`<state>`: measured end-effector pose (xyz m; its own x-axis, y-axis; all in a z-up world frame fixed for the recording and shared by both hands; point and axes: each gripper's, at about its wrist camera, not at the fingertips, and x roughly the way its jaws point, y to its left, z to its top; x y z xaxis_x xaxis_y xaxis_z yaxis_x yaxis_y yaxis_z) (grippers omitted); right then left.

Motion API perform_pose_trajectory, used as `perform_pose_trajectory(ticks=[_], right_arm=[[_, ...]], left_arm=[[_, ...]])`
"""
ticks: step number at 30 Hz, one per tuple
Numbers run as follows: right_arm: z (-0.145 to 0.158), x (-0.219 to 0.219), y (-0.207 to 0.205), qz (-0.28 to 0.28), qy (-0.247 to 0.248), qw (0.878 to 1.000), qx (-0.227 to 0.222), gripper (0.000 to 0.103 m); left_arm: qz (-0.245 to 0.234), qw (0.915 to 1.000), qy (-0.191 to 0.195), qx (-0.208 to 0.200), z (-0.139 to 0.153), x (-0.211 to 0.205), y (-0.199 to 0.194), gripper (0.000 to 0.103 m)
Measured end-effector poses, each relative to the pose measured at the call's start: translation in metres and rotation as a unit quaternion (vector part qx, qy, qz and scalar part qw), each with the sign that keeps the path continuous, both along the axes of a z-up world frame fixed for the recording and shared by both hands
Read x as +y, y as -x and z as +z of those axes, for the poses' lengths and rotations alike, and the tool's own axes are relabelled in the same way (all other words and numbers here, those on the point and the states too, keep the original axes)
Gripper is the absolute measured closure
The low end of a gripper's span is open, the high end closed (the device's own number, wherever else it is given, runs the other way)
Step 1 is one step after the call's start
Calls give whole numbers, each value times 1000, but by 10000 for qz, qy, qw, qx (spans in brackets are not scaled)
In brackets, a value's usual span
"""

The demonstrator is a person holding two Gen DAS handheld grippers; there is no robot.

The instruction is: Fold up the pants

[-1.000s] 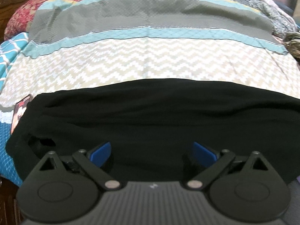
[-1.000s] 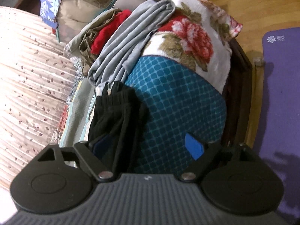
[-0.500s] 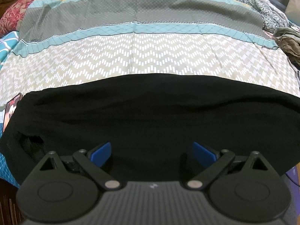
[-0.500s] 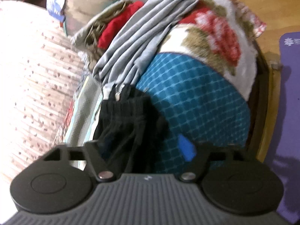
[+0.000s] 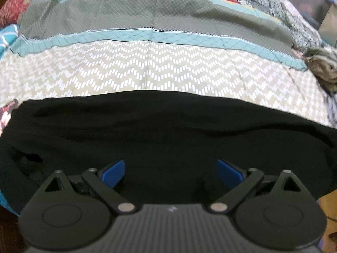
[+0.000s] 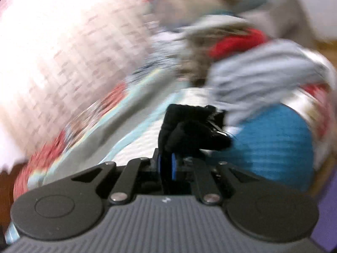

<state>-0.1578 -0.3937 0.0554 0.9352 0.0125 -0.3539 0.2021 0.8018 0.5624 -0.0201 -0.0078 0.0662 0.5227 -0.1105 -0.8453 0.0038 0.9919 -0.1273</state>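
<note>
Black pants spread across a patterned bed, one end pinched by the right gripper

Left wrist view: the black pants lie with their long axis running left to right over the chevron bedspread; the left gripper hovers above them, blue pads spread wide, gripping nothing; a crumpled cloth sits at the right edge. Right wrist view, blurred: the right gripper is closing on a bunched end of the pants, near a grey garment and a blue cushion
</note>
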Motion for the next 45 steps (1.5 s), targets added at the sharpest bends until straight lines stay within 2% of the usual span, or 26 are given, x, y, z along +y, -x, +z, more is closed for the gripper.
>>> perform_pose_trajectory(ticks=[4, 6, 8, 10, 11, 13, 14, 15, 16, 17, 19, 23, 25, 26, 28, 29, 30, 31, 32, 33, 38, 42, 45], right_arm=[[23, 67, -42, 1298, 341, 9909, -124, 91], [25, 104, -63, 1980, 422, 9793, -91, 91], [21, 151, -84, 2700, 663, 9606, 59, 91], [6, 197, -100, 3325, 1028, 9367, 391, 91], [-9, 220, -107, 3648, 1238, 9207, 624, 91], [-48, 260, -116, 4200, 1822, 8800, 1265, 88], [-67, 277, -117, 4415, 2212, 8537, 1656, 86], [-70, 281, -107, 4368, 2542, 8512, 1416, 85], [-64, 281, -100, 4376, 2667, 8500, 1224, 72], [-56, 277, -96, 4507, 2588, 8465, 1157, 52], [-38, 257, -88, 4481, 2239, 8611, 879, 50], [-15, 207, -72, 3651, 1774, 9118, 629, 50], [-13, 177, -72, 3099, 1513, 9363, 669, 50], [-15, 161, -71, 2782, 1371, 9479, 730, 50], [-24, 135, -73, 2234, 1130, 9629, 1007, 51], [-35, 126, -73, 2032, 1092, 9654, 1218, 51], [-48, 121, -78, 1859, 1156, 9638, 1519, 51], [-66, 121, -85, 1718, 1320, 9571, 1925, 55], [-80, 119, -87, 1669, 1410, 9537, 2065, 55], [-86, 118, -82, 1652, 1416, 9589, 1821, 55], [-77, 118, -85, 1609, 1586, 9559, 1877, 54], [-62, 97, -73, 1404, 1028, 9719, 1586, 53], [-51, 82, -64, 1134, 832, 9811, 1326, 48]], left_arm=[[95, 9970, 761, 45, -1, 21, 0, 6], [163, 9944, 1039, 41, -3, 30, 2, 6], [253, 9931, 1145, 13, -5, 40, 4, 6], [304, 9929, 1152, 46, -9, 46, 5, 6], [328, 9927, 1159, 88, -12, 48, 5, 6], [384, 9917, 1208, 202, -19, 52, 5, 6], [388, 9912, 1246, 240, -22, 53, 5, 6], [364, 9910, 1267, 242, -22, 53, 5, 6], [310, 9912, 1266, 214, -22, 52, 5, 6], [252, 9916, 1255, 180, -21, 50, 5, 6], [137, 9918, 1263, 118, -19, 43, 1, 6], [-229, 9931, 1147, -3, -16, 16, -8, 6], [-415, 9956, 840, -67, -18, -4, -15, 7], [-482, 9966, 662, -53, -20, -13, -18, 10], [-589, 9980, 196, 85, -32, -30, -24, 18], [-610, 9977, -157, 231, -44, -39, -29, 18], [-614, 9972, -314, 277, -52, -43, -31, 16], [-580, 9973, -408, 182, -58, -46, -31, 8], [-521, 9973, -510, 123, -60, -48, -31, 4], [-471, 9974, -516, 154, -60, -47, -32, 4], [-373, 9978, -500, 215, -57, -43, -28, 4], [-307, 9983, -452, 185, -51, -40, -22, 4], [-281, 9987, -381, 203, -49, -36, -19, 4]])
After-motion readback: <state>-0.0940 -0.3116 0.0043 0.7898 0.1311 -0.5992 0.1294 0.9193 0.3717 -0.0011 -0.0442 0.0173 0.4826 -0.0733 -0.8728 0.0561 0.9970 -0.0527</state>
